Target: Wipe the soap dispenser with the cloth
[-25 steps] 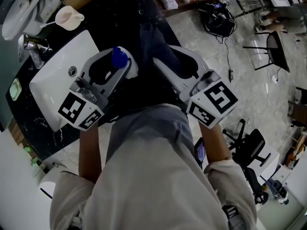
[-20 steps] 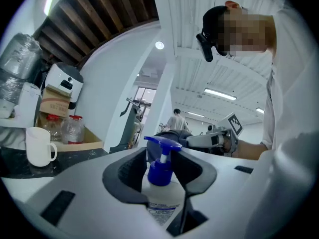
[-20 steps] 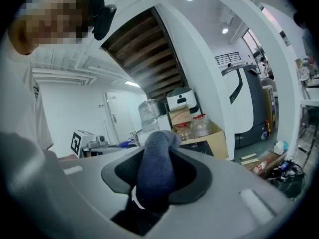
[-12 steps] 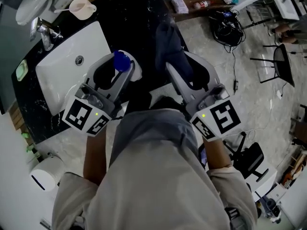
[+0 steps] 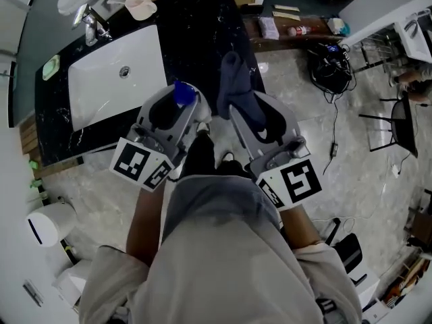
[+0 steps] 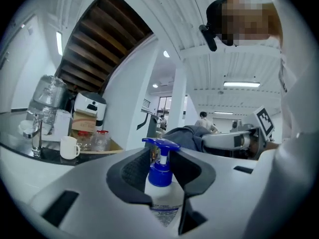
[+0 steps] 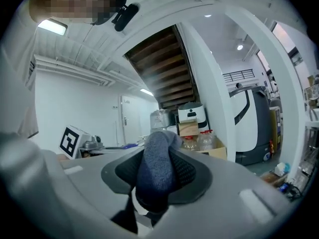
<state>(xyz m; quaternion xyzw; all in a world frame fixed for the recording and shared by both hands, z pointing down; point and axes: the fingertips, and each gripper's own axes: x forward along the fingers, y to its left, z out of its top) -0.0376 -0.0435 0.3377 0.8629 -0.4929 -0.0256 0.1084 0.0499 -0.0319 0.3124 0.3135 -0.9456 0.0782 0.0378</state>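
A clear soap dispenser (image 5: 179,93) with a blue pump stands upright between the jaws of my left gripper (image 5: 182,104), which is shut on it; the jaws have just closed a little tighter. The left gripper view shows the bottle (image 6: 161,195) pinched between the dark pads of that gripper (image 6: 160,171). A dark grey-blue cloth (image 5: 234,90) sticks out of my right gripper (image 5: 255,113), which is shut on it. In the right gripper view the cloth (image 7: 157,166) fills the gap of that gripper (image 7: 158,176). Both grippers are held side by side in front of the person's body, with cloth and dispenser apart.
A white sink (image 5: 101,79) is set in a black counter (image 5: 196,25) at the upper left, with a tap (image 5: 91,20), a cup (image 5: 140,4) and a green dish (image 5: 50,66). Cables (image 5: 331,66) lie on the tiled floor; a white bin (image 5: 50,225) stands at the lower left.
Both grippers have drawn back from the counter, and the sink now lies farther up the head view. Dispenser and cloth stay gripped.
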